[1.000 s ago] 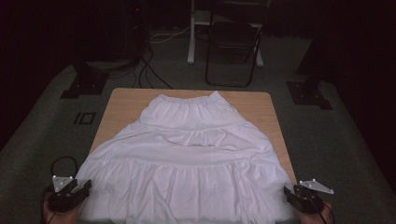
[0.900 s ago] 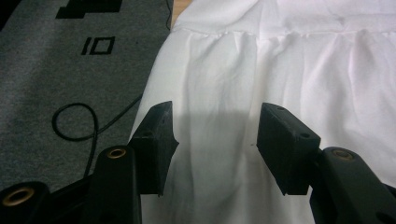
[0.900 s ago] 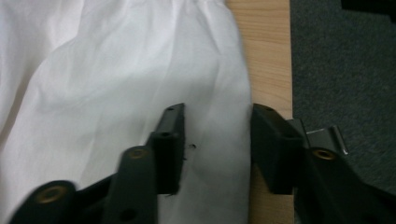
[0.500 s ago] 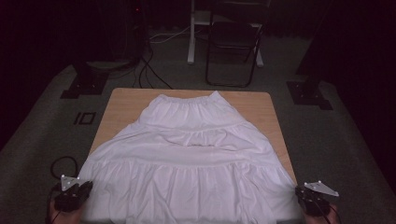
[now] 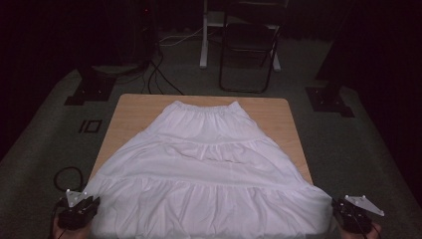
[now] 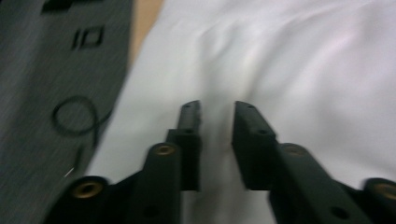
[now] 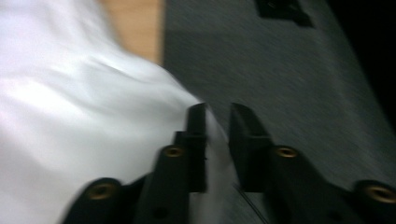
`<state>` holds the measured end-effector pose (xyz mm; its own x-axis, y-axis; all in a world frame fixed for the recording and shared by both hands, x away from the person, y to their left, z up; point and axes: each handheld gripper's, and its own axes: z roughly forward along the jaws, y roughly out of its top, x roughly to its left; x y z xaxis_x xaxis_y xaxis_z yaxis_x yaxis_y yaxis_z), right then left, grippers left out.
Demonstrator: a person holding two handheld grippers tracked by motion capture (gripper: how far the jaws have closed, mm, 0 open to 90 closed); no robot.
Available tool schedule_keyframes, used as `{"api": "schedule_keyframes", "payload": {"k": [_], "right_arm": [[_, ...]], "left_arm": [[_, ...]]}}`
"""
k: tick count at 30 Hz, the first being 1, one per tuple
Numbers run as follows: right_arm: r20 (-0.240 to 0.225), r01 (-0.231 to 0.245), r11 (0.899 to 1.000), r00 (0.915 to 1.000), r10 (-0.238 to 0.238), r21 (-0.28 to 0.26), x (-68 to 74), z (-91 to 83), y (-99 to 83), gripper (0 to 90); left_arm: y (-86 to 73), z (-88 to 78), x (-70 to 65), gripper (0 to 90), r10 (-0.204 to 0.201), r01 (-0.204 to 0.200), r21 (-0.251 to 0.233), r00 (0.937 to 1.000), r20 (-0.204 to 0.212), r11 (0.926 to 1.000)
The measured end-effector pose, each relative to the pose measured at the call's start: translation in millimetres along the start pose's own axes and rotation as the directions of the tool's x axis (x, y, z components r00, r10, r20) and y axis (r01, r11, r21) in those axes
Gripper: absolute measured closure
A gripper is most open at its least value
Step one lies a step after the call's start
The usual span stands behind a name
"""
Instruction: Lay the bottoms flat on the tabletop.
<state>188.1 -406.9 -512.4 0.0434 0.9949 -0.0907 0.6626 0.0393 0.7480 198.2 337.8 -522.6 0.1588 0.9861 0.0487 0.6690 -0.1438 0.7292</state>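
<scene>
1. While the left gripper (image 5: 79, 211) sits at the near-left corner of the skirt (image 5: 214, 174), its jaws stand narrowly apart in the left gripper view (image 6: 215, 140), w/ white cloth lying under and between them. Cannot tell if the cloth is pinched; frame is blurred.
2. Left of those jaws: grey carpet (image 6: 42, 93) w/ a looped black cable (image 6: 74, 116) on it, just beside the skirt edge. Ahead-left of the jaws, a strip of wooden table (image 6: 144, 18) shows.
3. Skirt pos.: spread flat on the table (image 5: 132, 112), waistband at the far side, hem at the near edge and overhanging both near corners. It spans the gap between the two grippers.
4. Right gripper (image 5: 351, 216) sits at the near-right hem corner. In the right gripper view (image 7: 217, 144) the jaws are a narrow gap apart, w/ a thin fold of skirt (image 7: 84, 116) running between them; grip cannot be confirmed.
5. Right of those jaws: bare carpet (image 7: 289, 74). Ahead-left: table edge (image 7: 135, 23).
6. Beyond the table, far side: a black folding chair (image 5: 249, 50).
</scene>
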Motion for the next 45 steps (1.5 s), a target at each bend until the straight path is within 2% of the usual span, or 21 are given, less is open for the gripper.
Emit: {"api": "schedule_keyframes", "payload": {"k": [1,4,7,10,13,15,17,20,22,24,29,30,34,36,37,38,39,40,41,42,45], "right_arm": [[-0.057,0.015,0.999,0.9982,-0.017,-0.034,12.8,-4.4,0.7,63.4],[-0.133,0.054,0.996,0.9892,-0.062,-0.064,36.4,-7.6,1.7,59.6],[-0.188,0.102,0.992,0.9754,-0.115,-0.078,57.8,-6.1,2.5,57.5],[-0.235,0.131,0.989,0.9615,-0.142,-0.063,71.0,-1.3,0.7,55.0],[-0.269,0.154,0.988,0.9505,-0.156,-0.030,75.7,4.8,-4.3,52.7],[-0.285,0.160,0.987,0.9460,-0.154,-0.002,76.4,8.9,-7.8,51.5],[-0.300,0.168,0.985,0.9416,-0.154,0.025,77.2,12.9,-11.3,51.5],[-0.313,0.192,0.980,0.9355,-0.164,0.061,78.5,19.1,-15.2,58.3],[-0.311,0.196,0.978,0.9360,-0.166,0.070,77.7,18.3,-14.1,75.8],[-0.284,0.211,0.974,0.9418,-0.179,0.085,77.8,17.2,-13.0,89.0],[-0.196,0.235,0.965,0.9580,-0.209,0.116,74.9,13.4,-12.9,89.7],[-0.168,0.193,0.975,0.9705,-0.172,0.112,66.1,8.2,-13.4,89.7],[-0.161,0.153,0.982,0.9777,-0.134,0.108,55.4,0.0,-13.7,89.5],[-0.173,0.153,0.982,0.9760,-0.132,0.112,54.5,-0.3,-13.9,88.9],[-0.205,0.153,0.985,0.9694,-0.135,0.077,53.2,-1.7,-14.5,76.5],[-0.210,0.150,0.987,0.9684,-0.135,0.057,52.5,-2.3,-14.3,71.8],[-0.215,0.136,0.990,0.9684,-0.125,0.035,51.3,-3.0,-13.5,66.6],[-0.215,0.136,0.990,0.9684,-0.125,0.035,51.3,-3.0,-13.5,66.6],[-0.214,0.111,0.994,0.9707,-0.110,-0.010,48.7,-3.9,-10.7,59.9],[-0.210,0.101,0.995,0.9722,-0.104,-0.026,47.2,-3.2,-9.2,57.4],[-0.168,0.073,0.997,0.9827,-0.077,-0.031,42.7,5.3,-5.2,51.9]], "left_arm": [[3.3,-1.3,-6.8,62.7,0.011,-0.011,-0.012,0.9997,0.019,0.9999],[11.3,-0.7,-28.1,58.1,0.040,-0.037,-0.033,0.9949,0.093,0.9988],[14.9,5.2,-51.1,54.5,0.060,-0.054,-0.036,0.9827,0.175,0.9979],[14.7,11.7,-76.9,52.2,0.100,-0.093,-0.038,0.9627,0.251,0.9949],[13.4,17.3,-101.0,50.0,0.160,-0.158,-0.033,0.9341,0.319,0.9869],[12.6,20.4,-111.9,49.4,0.197,-0.202,-0.019,0.9252,0.324,0.9792],[10.7,25.4,-116.4,53.3,0.210,-0.227,0.017,0.9246,0.318,0.9737],[9.3,25.8,-117.1,75.1,0.218,-0.245,0.042,0.9190,0.328,0.9687],[7.1,23.6,-116.1,86.1,0.214,-0.244,0.044,0.9124,0.349,0.9687],[4.2,19.8,-115.9,88.4,0.225,-0.258,0.047,0.9069,0.356,0.9650],[-4.1,7.3,-113.3,89.1,0.248,-0.293,0.069,0.8951,0.371,0.9537],[-7.7,1.9,-111.7,89.2,0.255,-0.305,0.080,0.8922,0.373,0.9490],[-14.5,-9.1,-107.2,88.6,0.272,-0.336,0.107,0.8819,0.385,0.9359],[-13.9,-11.2,-103.8,79.3,0.270,-0.325,0.085,0.8828,0.384,0.9419],[-9.3,-13.4,-96.3,72.3,0.250,-0.281,0.037,0.9002,0.357,0.9591],[-6.0,-14.7,-92.3,69.6,0.240,-0.260,0.016,0.9111,0.335,0.9656],[-6.0,-14.7,-92.3,66.2,0.240,-0.260,0.016,0.9111,0.335,0.9656],[-2.6,-15.8,-87.5,66.2,0.240,-0.251,-0.003,0.9202,0.309,0.9680],[3.5,-13.7,-77.7,59.4,0.217,-0.217,-0.026,0.9481,0.232,0.9757],[6.6,-9.3,-70.2,57.7,0.199,-0.197,-0.029,0.9603,0.195,0.9799],[10.8,5.3,-56.3,51.3,0.156,-0.156,-0.011,0.9760,0.152,0.9876]]}}
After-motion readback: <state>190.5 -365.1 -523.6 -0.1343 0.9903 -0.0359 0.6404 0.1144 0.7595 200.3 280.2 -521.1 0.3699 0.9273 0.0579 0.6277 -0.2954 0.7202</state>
